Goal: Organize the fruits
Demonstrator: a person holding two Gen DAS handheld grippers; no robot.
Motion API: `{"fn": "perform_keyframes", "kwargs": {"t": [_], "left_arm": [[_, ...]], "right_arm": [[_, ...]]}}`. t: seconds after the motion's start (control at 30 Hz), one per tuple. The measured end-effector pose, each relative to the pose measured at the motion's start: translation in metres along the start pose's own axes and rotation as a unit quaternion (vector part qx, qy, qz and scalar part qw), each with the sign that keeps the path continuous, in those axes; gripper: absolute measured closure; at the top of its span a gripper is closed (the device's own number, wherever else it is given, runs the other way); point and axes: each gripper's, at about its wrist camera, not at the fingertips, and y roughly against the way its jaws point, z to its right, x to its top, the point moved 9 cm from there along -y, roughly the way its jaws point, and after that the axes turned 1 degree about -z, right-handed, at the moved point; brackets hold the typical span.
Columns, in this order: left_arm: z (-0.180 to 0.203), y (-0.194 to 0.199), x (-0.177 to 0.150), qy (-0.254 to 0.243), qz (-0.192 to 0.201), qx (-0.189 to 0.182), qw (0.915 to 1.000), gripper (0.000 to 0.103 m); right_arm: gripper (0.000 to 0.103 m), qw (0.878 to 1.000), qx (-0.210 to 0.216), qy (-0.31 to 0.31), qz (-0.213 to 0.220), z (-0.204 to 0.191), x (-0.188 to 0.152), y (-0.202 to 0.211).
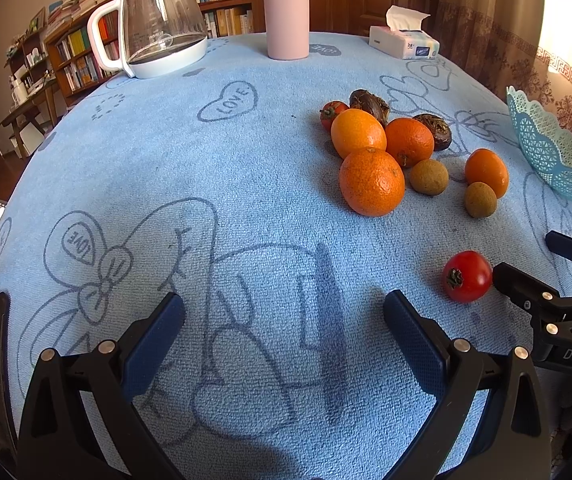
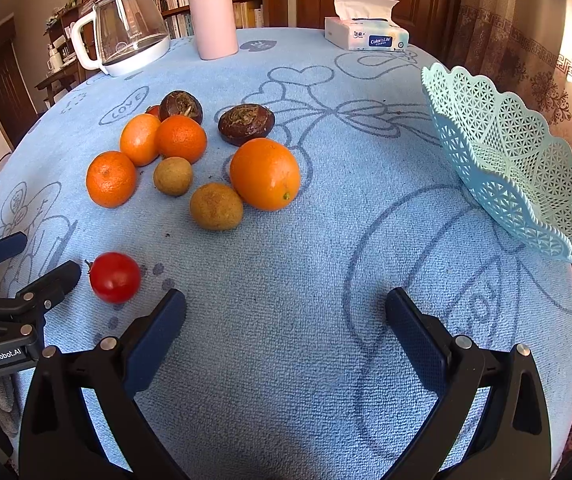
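Observation:
A red tomato (image 1: pixel 467 276) (image 2: pixel 115 277) lies alone on the blue cloth between my two grippers. My left gripper (image 1: pixel 284 312) is open and empty, just left of the tomato. My right gripper (image 2: pixel 286 312) is also open and empty, with the tomato just off its left finger. Further back lie several oranges (image 2: pixel 265 174) (image 1: pixel 372 182), two brown kiwis (image 2: pixel 216 206), two dark passion fruits (image 2: pixel 246 124) and a small second tomato (image 1: pixel 332 113). A pale blue lace basket (image 2: pixel 518 168) (image 1: pixel 554 152) sits tilted at the right edge with nothing visible in it.
At the back of the round table stand a glass kettle (image 1: pixel 158 24), a pink bottle (image 1: pixel 286 10) and a tissue box (image 2: pixel 366 32). Bookshelves lie behind them, and a curtain hangs past the table's right edge.

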Motion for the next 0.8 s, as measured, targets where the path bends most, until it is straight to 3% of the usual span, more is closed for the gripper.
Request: {"fn": "perform_keyframes", "kwargs": {"t": [0.6, 0.8], "left_arm": [[-0.001, 0.001, 0.0, 0.002, 0.001, -0.003, 1.0, 0.005], [-0.004, 0.013, 0.004, 0.024, 0.024, -0.035, 0.9988, 0.005]], "right_arm": [[0.002, 1.0, 0.0, 0.003, 0.001, -0.004, -0.002, 0.002], [0.002, 1.0, 0.017, -0.009, 0.022, -0.003, 0.003, 0.012]]}}
